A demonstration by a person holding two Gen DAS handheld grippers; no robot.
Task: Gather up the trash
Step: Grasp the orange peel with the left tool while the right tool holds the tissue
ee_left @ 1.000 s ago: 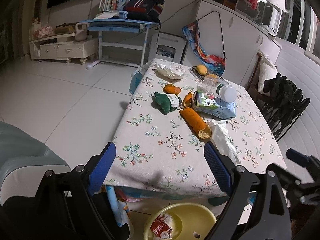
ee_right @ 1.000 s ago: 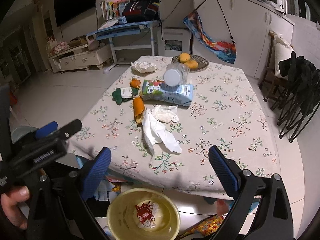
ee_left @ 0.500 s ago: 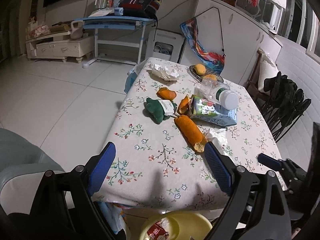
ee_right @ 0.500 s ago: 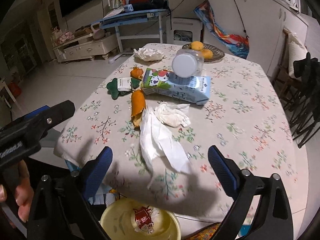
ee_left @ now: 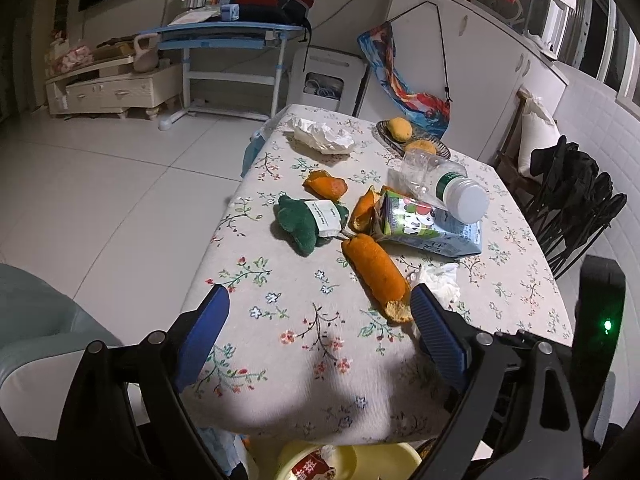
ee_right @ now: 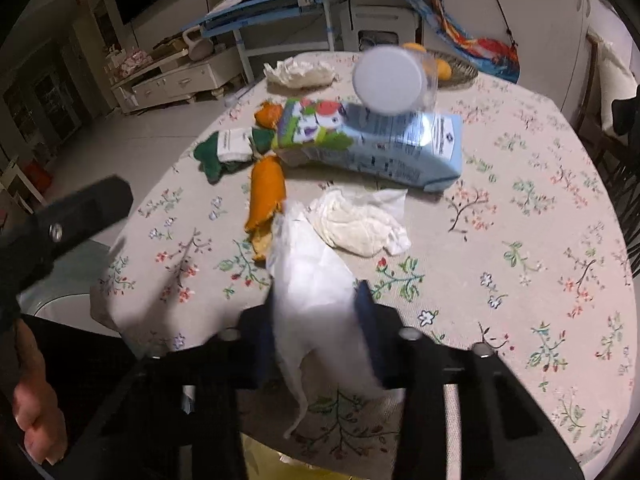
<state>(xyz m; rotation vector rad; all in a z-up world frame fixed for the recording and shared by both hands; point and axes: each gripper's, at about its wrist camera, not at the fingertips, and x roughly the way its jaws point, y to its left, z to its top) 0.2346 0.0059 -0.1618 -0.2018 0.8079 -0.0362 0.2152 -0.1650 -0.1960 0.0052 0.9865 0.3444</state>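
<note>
My right gripper (ee_right: 318, 314) is closing on a white tissue (ee_right: 312, 272) at the near edge of the flowered table (ee_right: 520, 240); both blue pads press the tissue's sides. Behind it lie a second crumpled tissue (ee_right: 360, 226), a long orange peel (ee_right: 266, 196), a blue milk carton (ee_right: 372, 144) and a clear bottle with a white cap (ee_right: 390, 80) on top of it. My left gripper (ee_left: 320, 336) hangs open over the table's near left corner, nothing between its fingers, with the orange peel (ee_left: 376, 276) by its right pad.
A green item with a white label (ee_left: 306, 222), smaller peel pieces (ee_left: 324, 186), a far tissue wad (ee_left: 324, 138) and a fruit basket (ee_left: 416, 140) share the table. A yellow bin (ee_left: 352, 460) holding a wrapper sits below the near edge. Black chairs (ee_left: 576, 204) stand at right.
My right gripper dropped toward the table and its wide jaws came together on the white tissue. My left gripper moved forward over the table's edge, still open.
</note>
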